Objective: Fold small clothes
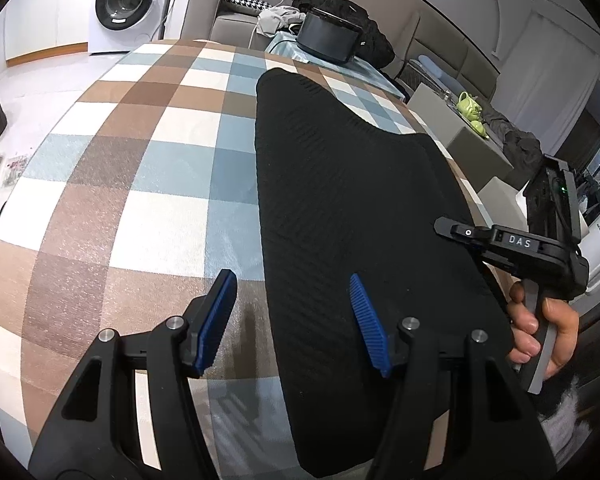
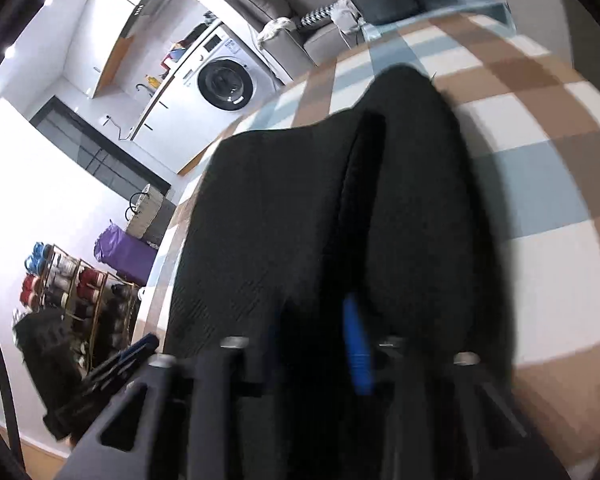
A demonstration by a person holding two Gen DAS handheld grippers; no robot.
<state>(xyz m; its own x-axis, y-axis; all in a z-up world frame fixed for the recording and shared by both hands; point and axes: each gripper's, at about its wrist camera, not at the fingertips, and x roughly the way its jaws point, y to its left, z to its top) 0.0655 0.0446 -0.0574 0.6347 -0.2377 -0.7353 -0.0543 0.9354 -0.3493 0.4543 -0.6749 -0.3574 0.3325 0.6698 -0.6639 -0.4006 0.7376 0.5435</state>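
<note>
The left claw [image 1: 294,320] is a black plastic frame with triangular cut-outs in its arms, round silver screw heads at the pivots, and two ribbed blue rubber pads [image 1: 216,320] on its fingers. The right claw [image 2: 320,344], seen blurred in its own camera, has the same black arms, silver screws and blue pads; from the left view its black body carries the white letters "DAS" and a grey handle. The hand [image 1: 540,332] on that handle ends in a grey sleeve cuff [image 1: 560,424].
</note>
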